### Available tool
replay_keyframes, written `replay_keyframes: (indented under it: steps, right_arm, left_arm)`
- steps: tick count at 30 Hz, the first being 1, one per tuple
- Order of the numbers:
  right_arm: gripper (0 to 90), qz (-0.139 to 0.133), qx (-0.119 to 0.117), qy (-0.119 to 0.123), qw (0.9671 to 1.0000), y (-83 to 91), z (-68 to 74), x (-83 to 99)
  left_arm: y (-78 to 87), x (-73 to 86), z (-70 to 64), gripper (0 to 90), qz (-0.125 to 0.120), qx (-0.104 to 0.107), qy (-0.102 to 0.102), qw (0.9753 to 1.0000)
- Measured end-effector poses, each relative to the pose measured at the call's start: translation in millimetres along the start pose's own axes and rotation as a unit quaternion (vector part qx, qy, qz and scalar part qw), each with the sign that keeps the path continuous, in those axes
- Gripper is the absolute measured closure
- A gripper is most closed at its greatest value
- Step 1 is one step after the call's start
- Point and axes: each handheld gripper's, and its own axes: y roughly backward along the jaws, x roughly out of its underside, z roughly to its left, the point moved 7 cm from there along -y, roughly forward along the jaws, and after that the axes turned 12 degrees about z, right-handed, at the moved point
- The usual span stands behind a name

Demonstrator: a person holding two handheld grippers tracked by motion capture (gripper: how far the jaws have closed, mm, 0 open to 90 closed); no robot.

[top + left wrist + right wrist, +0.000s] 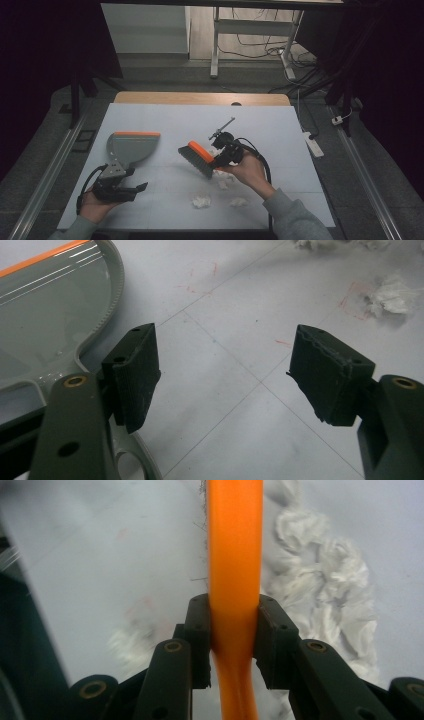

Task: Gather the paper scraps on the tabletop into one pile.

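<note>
On the desk [165, 195], white sheet on top, right claw [220, 159] sits clamped on the orange handle of the brush [196, 158]. Right gripper view: both jaws pressed tight against the orange handle [235, 555], crumpled white paper [325, 580] just beside it. Brush is mid-desk, bristles pointing down-left and tilted; cannot tell if the bristles touch the sheet. More paper wads [201, 201] lie near the front edge, close to the right hand [250, 170]. Left claw [141, 187] has its jaws wide apart, holding nothing, near the front-left of the desk. Grey dustpan [131, 147] with orange lip lies flat just beyond it; its handle end runs beside the left jaw in the left gripper view.
</note>
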Motion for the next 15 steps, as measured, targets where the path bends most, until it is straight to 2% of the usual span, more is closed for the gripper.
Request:
replay_keyframes:
  steps: [2,3,7,8,12,14,15]
  right_arm:
    - [70.4,0.0,-0.001,0.025,0.9997,7.5,9.9,3.6]
    - [70.3,0.003,-0.004,0.046,0.9989,11.5,18.2,7.0]
    - [70.4,0.032,-0.023,0.099,0.9943,16.1,45.2,21.7]
    - [70.3,0.036,-0.028,0.106,0.9933,15.8,49.9,24.2]
    - [70.3,0.084,-0.04,0.141,0.9856,3.4,70.8,40.8]
    - [70.3,0.119,-0.032,0.159,0.9796,-7.5,75.6,49.8]
    - [70.3,0.127,-0.027,0.159,0.9788,-10.7,76.2,51.7]
  left_arm:
    - [-0.6,0.2,0.6,28.8,0.001,0.001,0.0,1.0]
    - [-0.9,0.4,0.9,28.8,0.001,0.001,0.002,1.0]
    - [-0.4,0.6,1.4,28.9,0.0,0.0,0.003,1.0]
    - [-0.6,0.4,1.7,28.9,0.0,0.0,0.004,1.0]
    - [-1.3,0.6,1.8,28.9,0.001,0.0,0.004,1.0]
    - [-1.3,0.7,2.2,28.9,0.002,0.0,0.004,1.0]
    - [-1.3,0.7,2.3,28.9,0.002,0.0,0.004,1.0]
